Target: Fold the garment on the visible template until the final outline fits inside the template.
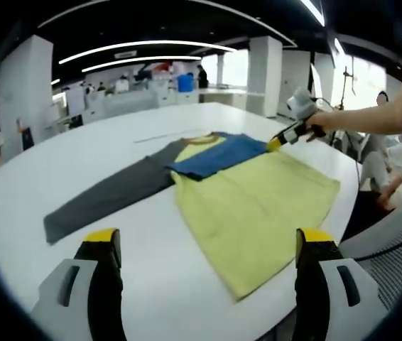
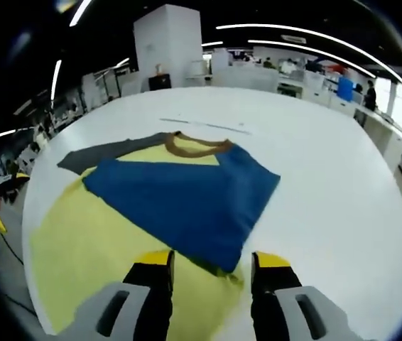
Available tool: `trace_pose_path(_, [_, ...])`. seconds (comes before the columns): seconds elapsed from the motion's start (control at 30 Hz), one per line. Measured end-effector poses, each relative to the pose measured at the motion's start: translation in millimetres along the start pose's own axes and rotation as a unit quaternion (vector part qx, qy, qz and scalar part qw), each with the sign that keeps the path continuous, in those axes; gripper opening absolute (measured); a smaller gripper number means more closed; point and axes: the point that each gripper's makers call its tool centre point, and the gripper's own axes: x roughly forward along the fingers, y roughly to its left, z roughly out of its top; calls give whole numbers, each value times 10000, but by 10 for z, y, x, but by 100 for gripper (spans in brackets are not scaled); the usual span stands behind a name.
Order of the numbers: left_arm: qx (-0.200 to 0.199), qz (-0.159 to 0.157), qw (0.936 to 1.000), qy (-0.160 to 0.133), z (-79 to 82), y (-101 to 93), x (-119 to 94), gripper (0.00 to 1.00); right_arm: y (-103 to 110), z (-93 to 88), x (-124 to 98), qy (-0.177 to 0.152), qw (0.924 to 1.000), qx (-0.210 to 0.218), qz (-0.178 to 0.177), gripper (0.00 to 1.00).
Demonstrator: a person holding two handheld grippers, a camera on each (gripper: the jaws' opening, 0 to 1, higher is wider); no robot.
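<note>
A long-sleeved shirt lies flat on the white table [image 1: 151, 234]. Its body [image 1: 258, 206] is pale yellow, with a brown collar [image 2: 197, 145]. The blue sleeve [image 2: 187, 199] is folded across the chest, and the grey sleeve [image 1: 109, 195] stretches out to the side. My right gripper [image 2: 212, 268] is open, its jaws on either side of the blue sleeve's cuff end, just above the cloth. In the left gripper view the right gripper [image 1: 280, 140] sits at the blue sleeve's far corner, held by a person's hand. My left gripper [image 1: 209, 245] hangs wide open over the table, short of the yellow hem.
A thin faint line [image 2: 201, 126] runs across the table beyond the collar. The person's arm [image 1: 371, 117] reaches in from the right, with a chair [image 1: 393, 241] beside the table edge. Desks, pillars and people stand far behind.
</note>
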Motion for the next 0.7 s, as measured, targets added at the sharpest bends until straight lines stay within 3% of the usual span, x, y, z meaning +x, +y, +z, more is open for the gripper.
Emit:
trace_pose_path(0.3, [-5, 7, 10000, -35, 10, -6, -17, 99, -115, -152, -42, 199, 9994, 32, -270, 15])
trace_pose_path(0.4, [1, 15, 10000, -31, 9, -4, -16, 99, -176, -198, -66, 277, 9988, 76, -408, 1])
trace_pose_path(0.47, [9, 24, 10000, -17, 6, 1, -14, 99, -183, -190, -68, 203, 9985, 244, -438, 0])
trace_pose_path(0.7, [14, 26, 10000, -19, 13, 6, -23, 99, -208, -196, -69, 229, 9988, 188, -384, 0])
